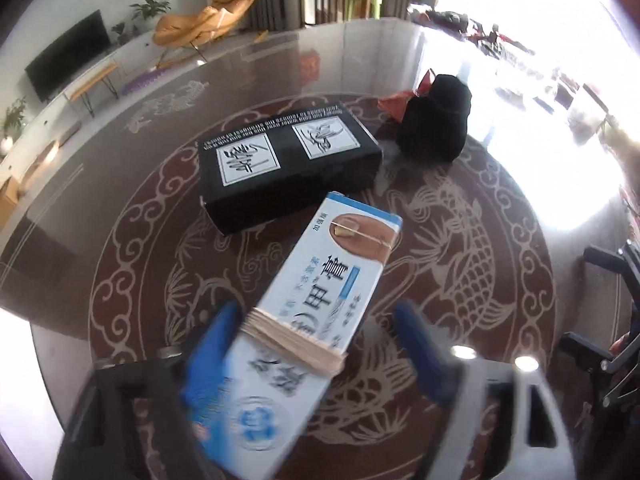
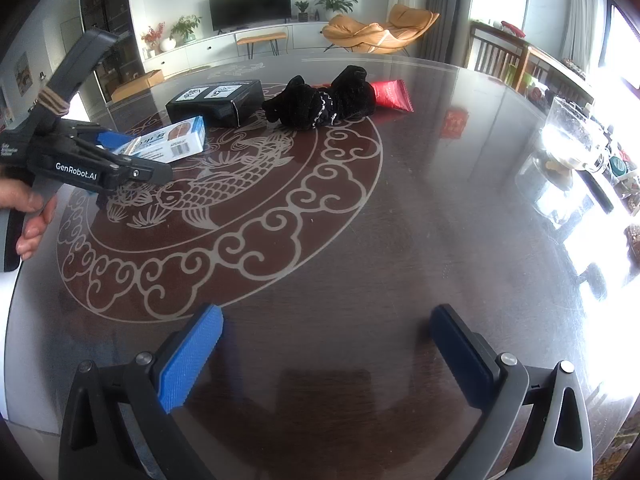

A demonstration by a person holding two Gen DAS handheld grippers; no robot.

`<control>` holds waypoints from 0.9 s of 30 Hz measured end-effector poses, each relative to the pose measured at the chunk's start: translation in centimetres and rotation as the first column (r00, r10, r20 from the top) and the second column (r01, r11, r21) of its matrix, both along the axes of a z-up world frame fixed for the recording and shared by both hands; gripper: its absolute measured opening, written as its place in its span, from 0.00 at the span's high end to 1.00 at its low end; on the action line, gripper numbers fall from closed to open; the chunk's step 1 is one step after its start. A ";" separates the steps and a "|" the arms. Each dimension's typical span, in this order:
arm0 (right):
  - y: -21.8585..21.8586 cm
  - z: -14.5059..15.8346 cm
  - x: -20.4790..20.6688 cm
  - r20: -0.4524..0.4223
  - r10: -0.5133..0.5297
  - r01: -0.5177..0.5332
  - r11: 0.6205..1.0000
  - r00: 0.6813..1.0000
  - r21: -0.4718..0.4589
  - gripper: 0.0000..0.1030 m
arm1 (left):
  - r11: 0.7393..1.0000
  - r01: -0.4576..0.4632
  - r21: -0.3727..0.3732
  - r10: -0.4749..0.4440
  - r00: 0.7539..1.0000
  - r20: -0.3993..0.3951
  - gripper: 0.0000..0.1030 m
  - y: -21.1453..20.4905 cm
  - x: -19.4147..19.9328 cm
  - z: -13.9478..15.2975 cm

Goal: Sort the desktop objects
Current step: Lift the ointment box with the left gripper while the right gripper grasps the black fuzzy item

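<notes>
Sunlight floods a living room with a television on a low white cabinet, potted plants and an orange lounge chair behind a big round glass-topped table (image 2: 400,208) patterned with a fish and curling clouds.

Taking the black box (image 1: 288,160) as the marker: it lies closed on the fish pattern toward the far side of the table, two white panels with brush characters on its lid. What is inside cannot be seen. Just beside it, on the side toward the windows, lies a crumpled black velvet cloth (image 2: 324,98), and touching that cloth's far end is a red foil packet (image 2: 392,94).

On the near side of the black box, its far corner almost at the box's edge, is a long white-and-blue carton (image 1: 320,284) printed with Chinese characters and a picture of a fingernail, bound with rubber bands at two places. It is sealed too. The left gripper (image 1: 320,344) has its blue pads on either side of this carton's near end; one pad is against the carton's edge, but the other stands off from it, so the carton is between the jaws and not yet pinched. A hand (image 2: 28,216) holds that tool's grip.

The right gripper (image 2: 324,356) hangs well back from the black box over bare glass, jaws spread wide with nothing between them.
</notes>
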State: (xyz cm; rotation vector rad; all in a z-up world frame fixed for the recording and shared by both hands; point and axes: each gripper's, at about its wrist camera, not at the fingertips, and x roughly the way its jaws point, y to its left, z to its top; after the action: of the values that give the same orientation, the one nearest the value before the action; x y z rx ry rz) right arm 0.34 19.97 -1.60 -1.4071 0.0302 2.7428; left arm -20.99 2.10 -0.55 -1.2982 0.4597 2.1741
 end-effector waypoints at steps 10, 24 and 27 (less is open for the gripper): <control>0.0 0.0 0.0 0.000 0.000 0.000 1.000 1.000 -0.001 0.00 | 0.935 -0.351 0.044 0.353 0.935 -0.044 0.57 -2.1 7.1 0.1; 5.6 2.3 -12.3 0.009 -0.125 0.120 0.924 0.992 -0.364 0.03 | 0.900 -0.418 0.121 0.431 0.893 -0.127 0.57 -5.0 11.9 -1.2; 5.1 1.9 -16.1 0.048 -0.141 0.149 0.913 0.989 -0.379 0.09 | 0.899 -0.420 0.128 0.434 0.892 -0.128 0.57 -5.2 11.7 -1.4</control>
State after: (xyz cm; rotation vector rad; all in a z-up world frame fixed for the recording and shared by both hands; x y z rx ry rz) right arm -15.81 25.07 0.34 -1.4394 0.6764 2.6954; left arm -9.29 -3.13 -1.91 -1.2739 0.1250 2.6387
